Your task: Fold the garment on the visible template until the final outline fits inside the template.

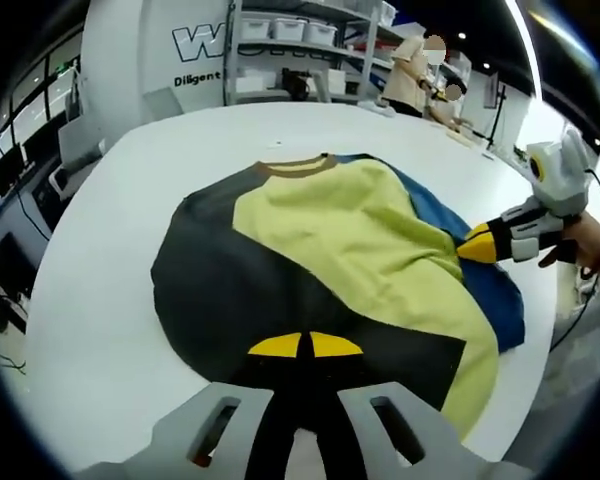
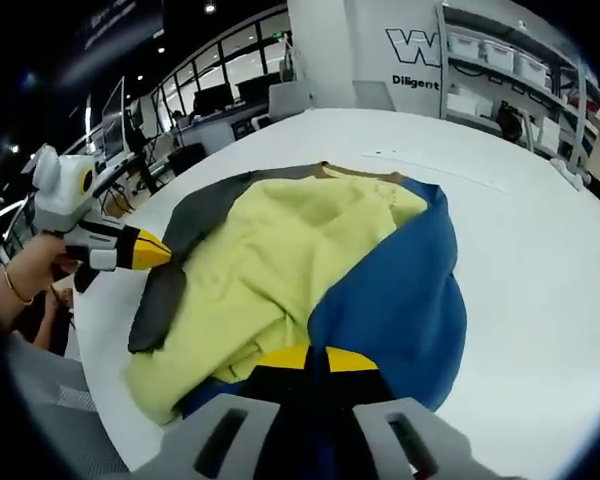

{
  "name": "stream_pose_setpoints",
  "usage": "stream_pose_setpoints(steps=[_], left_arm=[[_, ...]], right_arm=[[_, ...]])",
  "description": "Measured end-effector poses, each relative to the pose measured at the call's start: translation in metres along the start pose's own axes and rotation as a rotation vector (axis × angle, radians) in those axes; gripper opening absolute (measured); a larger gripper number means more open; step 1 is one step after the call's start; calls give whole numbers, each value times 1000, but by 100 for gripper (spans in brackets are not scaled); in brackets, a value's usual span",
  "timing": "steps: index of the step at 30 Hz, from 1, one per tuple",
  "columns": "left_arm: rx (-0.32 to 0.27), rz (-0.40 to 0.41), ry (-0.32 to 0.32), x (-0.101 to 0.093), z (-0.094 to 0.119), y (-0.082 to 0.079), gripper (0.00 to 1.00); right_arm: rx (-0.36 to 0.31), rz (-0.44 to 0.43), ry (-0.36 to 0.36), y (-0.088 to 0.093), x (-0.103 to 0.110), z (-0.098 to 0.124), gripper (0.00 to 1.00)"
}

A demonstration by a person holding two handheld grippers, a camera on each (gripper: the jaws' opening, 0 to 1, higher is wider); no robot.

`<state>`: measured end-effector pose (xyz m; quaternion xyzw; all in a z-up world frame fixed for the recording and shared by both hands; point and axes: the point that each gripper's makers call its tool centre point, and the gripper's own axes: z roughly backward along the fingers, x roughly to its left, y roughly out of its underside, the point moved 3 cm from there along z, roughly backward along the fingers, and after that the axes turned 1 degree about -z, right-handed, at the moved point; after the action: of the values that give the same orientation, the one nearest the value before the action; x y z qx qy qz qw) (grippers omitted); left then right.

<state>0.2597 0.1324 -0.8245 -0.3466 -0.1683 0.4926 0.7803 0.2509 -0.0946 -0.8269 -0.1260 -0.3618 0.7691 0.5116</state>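
Note:
A garment lies bunched on the white table [image 1: 100, 300]. It has a yellow panel [image 1: 360, 230], a dark grey panel [image 1: 220, 290], a blue panel [image 2: 400, 290] and a brown collar [image 1: 298, 166] at the far side. My left gripper [image 1: 305, 346] is shut on the dark grey fabric at the near hem, and the cloth runs down between its jaws. Seen from the other side, the left gripper [image 2: 148, 252] sits at the dark sleeve. My right gripper [image 2: 315, 358] is shut on the blue fabric. It reaches in as the right gripper [image 1: 477, 245], held by a hand, at the blue edge.
Metal shelves with white bins [image 1: 300, 40] and a wall with lettering [image 2: 415, 50] stand beyond the table. People [image 1: 420, 70] work at the back right. Desks with monitors [image 2: 210, 110] lie past the table's left edge. White tabletop surrounds the garment.

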Motion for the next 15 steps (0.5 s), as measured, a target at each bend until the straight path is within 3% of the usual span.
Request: stream_pose_setpoints(steps=[6, 15], left_arm=[[15, -13, -50, 21, 7, 0, 0], [30, -8, -97, 47, 12, 2, 0]], right_arm=[[-14, -52, -23, 0, -3, 7, 0], [-25, -24, -24, -2, -2, 12, 0]])
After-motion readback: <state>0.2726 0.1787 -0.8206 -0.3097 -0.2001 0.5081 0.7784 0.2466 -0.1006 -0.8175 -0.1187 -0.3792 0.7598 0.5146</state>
